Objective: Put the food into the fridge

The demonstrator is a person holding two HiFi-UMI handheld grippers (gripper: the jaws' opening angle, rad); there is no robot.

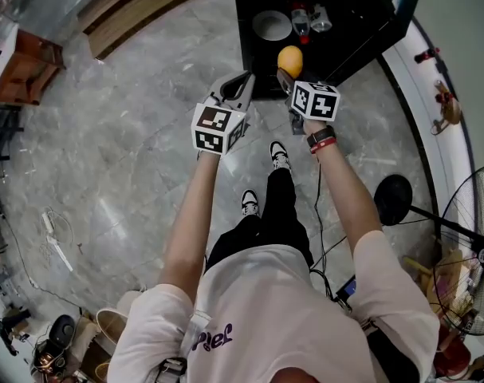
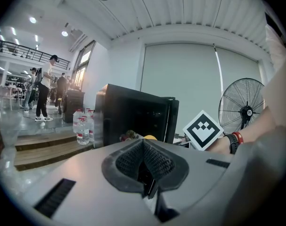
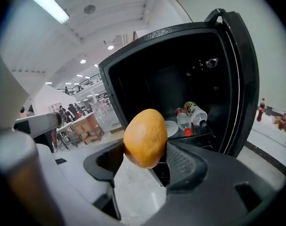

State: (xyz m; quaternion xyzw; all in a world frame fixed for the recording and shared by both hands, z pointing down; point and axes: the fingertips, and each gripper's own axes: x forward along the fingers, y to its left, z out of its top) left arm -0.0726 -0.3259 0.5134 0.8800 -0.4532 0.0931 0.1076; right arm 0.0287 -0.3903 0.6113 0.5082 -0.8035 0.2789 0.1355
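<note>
A round orange-yellow fruit point(image 3: 145, 138) sits between the pads of my right gripper point(image 3: 145, 159), which is shut on it. The head view has that fruit point(image 1: 290, 61) held by the right gripper point(image 1: 288, 72) just in front of the black fridge point(image 1: 337, 30), whose door point(image 3: 239, 79) stands open. Inside on a shelf lie a white plate point(image 3: 171, 128) and two bottles point(image 3: 189, 117). My left gripper point(image 1: 240, 82) hovers beside the right one, its jaws shut with nothing between them, pads point(image 2: 143, 161) pressed together.
Grey marble floor point(image 1: 130, 134) spreads to the left. A standing fan point(image 1: 465, 246) and its round base point(image 1: 393, 198) are at the right. Water bottles point(image 2: 82, 126) stand left of the fridge on wooden steps point(image 2: 44, 147). People stand far off.
</note>
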